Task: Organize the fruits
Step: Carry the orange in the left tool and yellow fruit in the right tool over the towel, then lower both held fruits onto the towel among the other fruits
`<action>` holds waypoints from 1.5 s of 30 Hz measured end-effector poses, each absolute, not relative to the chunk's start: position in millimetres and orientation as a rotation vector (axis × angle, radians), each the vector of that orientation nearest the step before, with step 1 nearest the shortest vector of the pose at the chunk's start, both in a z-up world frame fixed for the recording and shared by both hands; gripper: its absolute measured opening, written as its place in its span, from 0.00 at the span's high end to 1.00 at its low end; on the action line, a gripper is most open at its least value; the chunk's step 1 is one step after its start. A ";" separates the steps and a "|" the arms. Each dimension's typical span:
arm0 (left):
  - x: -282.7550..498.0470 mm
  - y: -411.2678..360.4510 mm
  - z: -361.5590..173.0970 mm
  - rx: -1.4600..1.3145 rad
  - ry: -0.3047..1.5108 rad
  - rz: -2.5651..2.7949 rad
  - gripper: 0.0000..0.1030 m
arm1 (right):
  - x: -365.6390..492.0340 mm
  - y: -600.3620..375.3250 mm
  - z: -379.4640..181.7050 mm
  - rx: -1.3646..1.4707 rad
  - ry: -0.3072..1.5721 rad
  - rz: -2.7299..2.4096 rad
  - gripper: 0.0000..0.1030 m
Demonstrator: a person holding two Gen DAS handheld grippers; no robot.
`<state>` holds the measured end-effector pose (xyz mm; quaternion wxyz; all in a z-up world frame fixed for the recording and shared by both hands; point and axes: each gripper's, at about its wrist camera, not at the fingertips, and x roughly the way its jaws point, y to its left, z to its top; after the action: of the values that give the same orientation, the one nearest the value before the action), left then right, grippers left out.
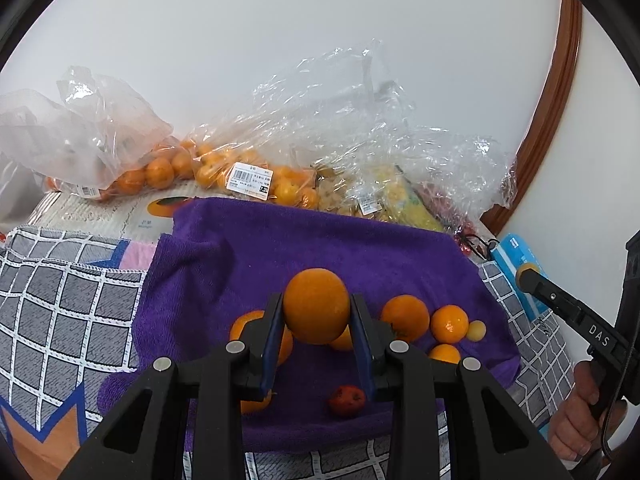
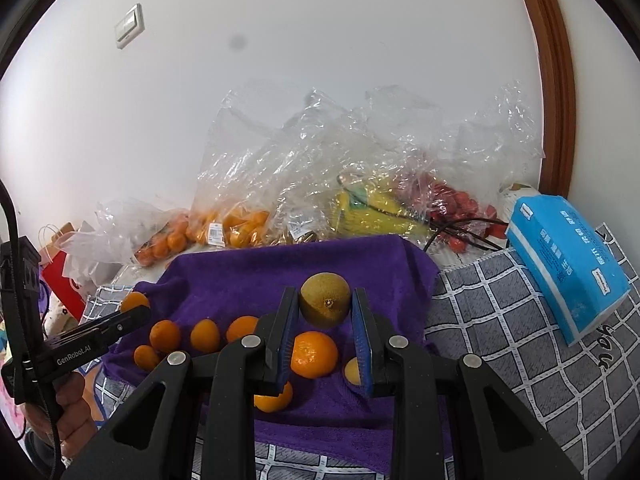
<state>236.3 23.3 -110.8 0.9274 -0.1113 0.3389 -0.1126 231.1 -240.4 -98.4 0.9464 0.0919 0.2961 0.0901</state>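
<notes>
Ahead of you stands a plain white wall (image 2: 320,40), evenly lit with soft, shadowless light. A pale double light switch (image 2: 129,26) sits high on it toward your left in the right wrist view. Along your right edge curves a brown wooden frame (image 2: 554,80), bent by the lens, with more white wall beyond it. Below you lies a grey quilt (image 2: 520,320) with a white grid pattern, covering the surface you work over. In the left wrist view the same cloth shows an orange and blue patch (image 1: 48,432) at your near left.
</notes>
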 end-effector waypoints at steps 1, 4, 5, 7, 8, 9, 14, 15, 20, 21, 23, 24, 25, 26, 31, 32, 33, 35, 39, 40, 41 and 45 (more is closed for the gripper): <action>237.1 23.7 -111.7 -0.232 0.697 -0.230 0.70 | 231.6 -241.7 -98.8 0.189 0.603 0.180 0.74; 238.4 24.2 -113.9 -0.234 0.704 -0.227 0.70 | 232.9 -246.1 -100.4 0.201 0.607 0.172 0.74; 238.6 24.2 -114.5 -0.234 0.705 -0.225 0.70 | 233.3 -247.6 -101.0 0.205 0.608 0.169 0.74; 239.9 24.9 -115.8 -0.237 0.709 -0.223 0.70 | 234.2 -249.6 -102.4 0.210 0.613 0.169 0.74; 240.4 25.4 -116.3 -0.242 0.710 -0.224 0.70 | 234.4 -249.9 -102.8 0.210 0.614 0.167 0.74; 240.6 26.0 -116.5 -0.246 0.710 -0.224 0.70 | 234.7 -249.9 -103.4 0.209 0.615 0.166 0.74; 241.0 28.1 -116.8 -0.258 0.707 -0.224 0.70 | 234.8 -248.9 -105.3 0.200 0.619 0.164 0.74; 241.0 28.6 -116.9 -0.262 0.705 -0.226 0.70 | 234.9 -249.1 -105.5 0.198 0.620 0.164 0.74; 239.7 31.0 -115.9 -0.278 0.695 -0.228 0.70 | 234.4 -249.3 -105.7 0.193 0.622 0.165 0.74; 239.7 31.3 -116.1 -0.282 0.695 -0.231 0.70 | 234.0 -248.6 -106.1 0.191 0.625 0.171 0.74; 239.4 31.2 -116.2 -0.283 0.695 -0.233 0.70 | 233.9 -245.8 -108.7 0.181 0.633 0.179 0.74; 239.2 30.9 -116.5 -0.282 0.696 -0.234 0.70 | 233.8 -244.3 -110.1 0.176 0.638 0.181 0.74; 239.0 30.6 -116.8 -0.282 0.698 -0.235 0.70 | 234.1 -242.4 -112.1 0.170 0.644 0.185 0.74; 239.1 29.9 -117.4 -0.280 0.700 -0.235 0.70 | 234.6 -240.7 -113.6 0.163 0.650 0.187 0.74; 240.6 25.3 -120.7 -0.274 0.709 -0.239 0.70 | 237.1 -235.6 -120.4 0.144 0.680 0.198 0.74; 240.6 24.0 -121.3 -0.270 0.709 -0.240 0.70 | 237.5 -234.8 -121.5 0.138 0.686 0.200 0.74; 240.5 23.3 -121.6 -0.268 0.709 -0.240 0.70 | 237.7 -233.9 -122.5 0.133 0.692 0.202 0.74; 240.3 21.4 -122.3 -0.262 0.710 -0.243 0.70 | 238.1 -232.4 -123.7 0.127 0.700 0.203 0.74; 240.0 18.3 -123.4 -0.253 0.713 -0.249 0.70 | 239.9 -228.6 -127.7 0.109 0.724 0.206 0.74; 240.0 17.7 -123.8 -0.251 0.713 -0.250 0.70 | 240.6 -227.6 -128.8 0.105 0.730 0.206 0.74; 240.0 17.0 -124.2 -0.249 0.714 -0.250 0.70 | 240.9 -227.1 -129.8 0.102 0.734 0.207 0.74; 241.4 15.2 -126.0 -0.242 0.720 -0.251 0.70 | 242.7 -225.4 -132.3 0.090 0.750 0.207 0.74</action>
<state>241.4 15.2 -126.0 0.9210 -0.1180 0.3506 -0.1223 242.7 -225.4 -132.3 0.9242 0.0438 0.3657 0.1010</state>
